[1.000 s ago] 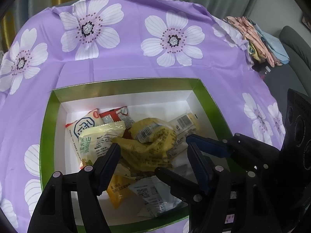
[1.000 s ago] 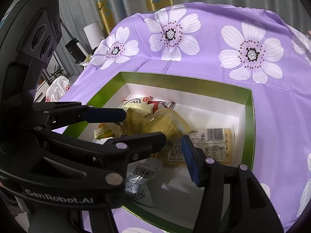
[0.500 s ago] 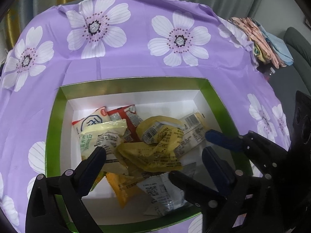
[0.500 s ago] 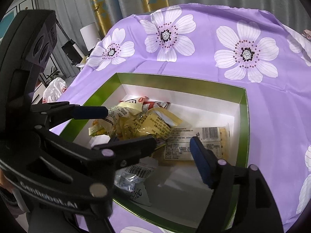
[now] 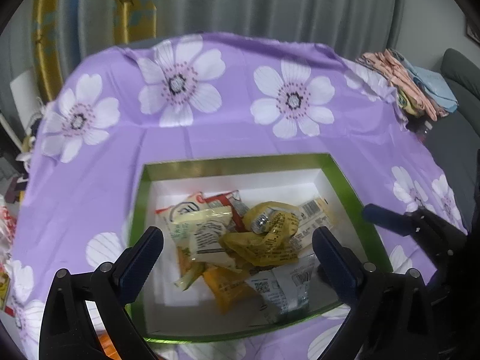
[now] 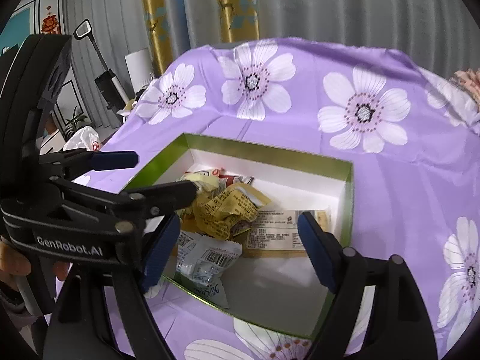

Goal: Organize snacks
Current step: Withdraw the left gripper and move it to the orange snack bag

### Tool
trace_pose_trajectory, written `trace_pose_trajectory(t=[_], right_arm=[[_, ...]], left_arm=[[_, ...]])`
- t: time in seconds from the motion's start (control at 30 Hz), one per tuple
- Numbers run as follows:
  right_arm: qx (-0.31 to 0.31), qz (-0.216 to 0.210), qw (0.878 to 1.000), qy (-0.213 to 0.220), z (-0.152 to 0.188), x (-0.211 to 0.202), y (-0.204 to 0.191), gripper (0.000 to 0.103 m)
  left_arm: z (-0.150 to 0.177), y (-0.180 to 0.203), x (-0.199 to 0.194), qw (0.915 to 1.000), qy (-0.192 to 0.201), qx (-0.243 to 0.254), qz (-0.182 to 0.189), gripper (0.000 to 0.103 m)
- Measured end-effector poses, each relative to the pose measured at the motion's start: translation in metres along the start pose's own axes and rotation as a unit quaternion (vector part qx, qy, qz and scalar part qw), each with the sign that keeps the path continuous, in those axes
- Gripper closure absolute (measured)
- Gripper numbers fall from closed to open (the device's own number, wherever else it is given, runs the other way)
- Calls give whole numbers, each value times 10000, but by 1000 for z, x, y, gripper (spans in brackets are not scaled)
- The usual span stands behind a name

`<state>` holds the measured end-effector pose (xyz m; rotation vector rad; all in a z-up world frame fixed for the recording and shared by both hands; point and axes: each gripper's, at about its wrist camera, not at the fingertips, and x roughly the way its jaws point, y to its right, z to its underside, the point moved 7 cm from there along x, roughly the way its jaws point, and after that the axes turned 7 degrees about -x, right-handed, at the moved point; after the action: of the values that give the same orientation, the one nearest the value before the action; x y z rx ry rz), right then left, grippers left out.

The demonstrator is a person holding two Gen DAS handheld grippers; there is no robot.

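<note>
Setting: table under a purple cloth (image 5: 210, 156) printed with white flowers; grey and gold curtains (image 6: 237, 6) behind; folded fabrics (image 5: 411, 87) at the cloth's far right corner.

Item 1, box (image 5: 240, 162), one: green rim, white inside, open top, lying on the cloth in front of both grippers. It holds all the snacks.

Item 2, snack packets, loose heap in the box, some overlapping, so the count is approximate, about seven: crumpled yellow packet (image 5: 270, 240) on top at the middle; cream packet (image 5: 207, 234) to its left; red-and-white packet (image 5: 228, 201) behind; flat barcode packet (image 6: 282, 231) at the right wall; orange packet (image 5: 228, 288) and clear silver packet (image 6: 207, 261) at the near side.

Change since a second ago: both grippers were down among the packets with jaws narrower; both have since lifted and drawn back, and more curtain shows above the cloth. The heap lies much as before.

Item 3, left gripper (image 5: 237, 249): jaws spread wide, released, nothing between the pads, angled down over the near rim.

Item 4, right gripper (image 6: 237, 240): jaws opening, empty, pads clear of the packets, just beside the left gripper. Part of a hand (image 6: 12, 267) shows at the left gripper's handle.
</note>
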<state>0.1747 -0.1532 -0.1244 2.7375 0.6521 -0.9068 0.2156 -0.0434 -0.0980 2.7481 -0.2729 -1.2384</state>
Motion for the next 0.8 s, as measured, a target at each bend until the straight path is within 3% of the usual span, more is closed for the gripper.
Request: trace_pose_trajectory(t=[0.37,0.8], right_arm=[[104,0,9997,220,8,-41,-9,16],[-1,-278,9995,120,33,-66,-47,14]], left_arm=[[7,-11,-49,9987,489,-67,-156,4],[40,-35,-92,9974,454,-539,-173,4]])
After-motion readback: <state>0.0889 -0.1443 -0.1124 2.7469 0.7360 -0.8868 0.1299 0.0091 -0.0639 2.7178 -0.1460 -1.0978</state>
